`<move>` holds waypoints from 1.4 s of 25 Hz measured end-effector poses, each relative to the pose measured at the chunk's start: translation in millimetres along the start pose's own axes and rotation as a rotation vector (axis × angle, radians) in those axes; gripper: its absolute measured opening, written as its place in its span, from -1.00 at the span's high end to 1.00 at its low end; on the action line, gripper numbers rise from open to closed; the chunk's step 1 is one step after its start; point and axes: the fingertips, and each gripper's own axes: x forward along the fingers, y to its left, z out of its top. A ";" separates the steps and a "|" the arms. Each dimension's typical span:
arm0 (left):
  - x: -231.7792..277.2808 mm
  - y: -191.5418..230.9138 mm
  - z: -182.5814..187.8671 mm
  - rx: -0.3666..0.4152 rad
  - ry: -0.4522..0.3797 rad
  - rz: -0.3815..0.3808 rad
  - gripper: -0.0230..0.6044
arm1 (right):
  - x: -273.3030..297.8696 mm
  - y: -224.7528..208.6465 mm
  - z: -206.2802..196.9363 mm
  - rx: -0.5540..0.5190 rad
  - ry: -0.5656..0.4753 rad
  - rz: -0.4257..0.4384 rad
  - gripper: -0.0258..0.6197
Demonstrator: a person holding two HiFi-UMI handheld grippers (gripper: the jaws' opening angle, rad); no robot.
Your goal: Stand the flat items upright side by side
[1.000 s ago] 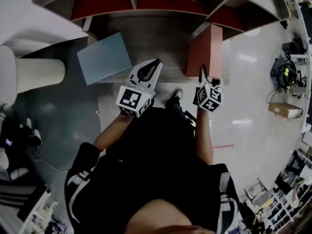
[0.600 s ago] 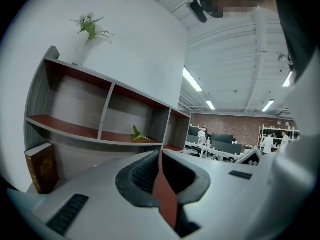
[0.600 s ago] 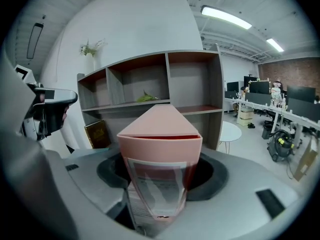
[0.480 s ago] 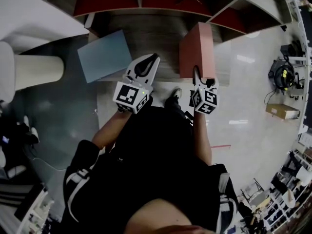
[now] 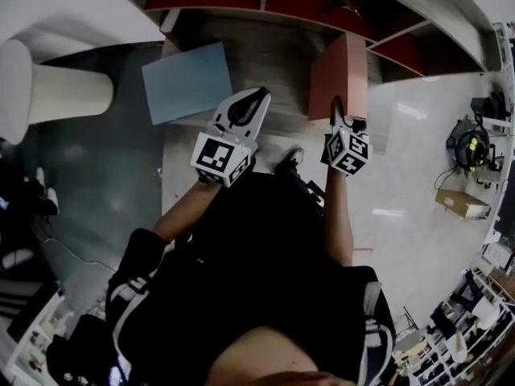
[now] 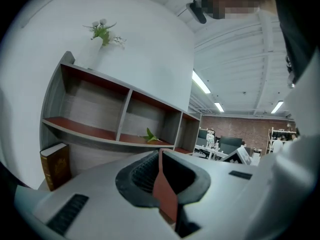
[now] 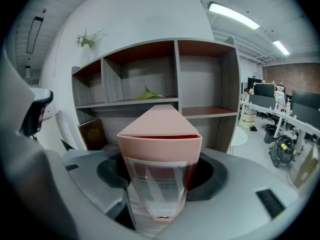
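Blue book (image 5: 187, 81) lies flat on the lower ledge of the shelf unit (image 5: 265, 51), at its left end. Left gripper (image 5: 257, 96) sits in front of the shelf's middle, jaws nearly together, gripping no book; a thin reddish strip shows in the slit, can't tell what. Right gripper (image 5: 338, 107) has its jaws wide, clamped on the pink book (image 5: 339, 67), held upright over the ledge's right end, below the right compartment. Can't tell if it touches the ledge.
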 end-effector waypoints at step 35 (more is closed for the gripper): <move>-17.8 46.6 -4.7 -0.040 -0.005 0.151 0.80 | 97.8 0.2 29.3 -0.044 -0.046 -0.024 0.01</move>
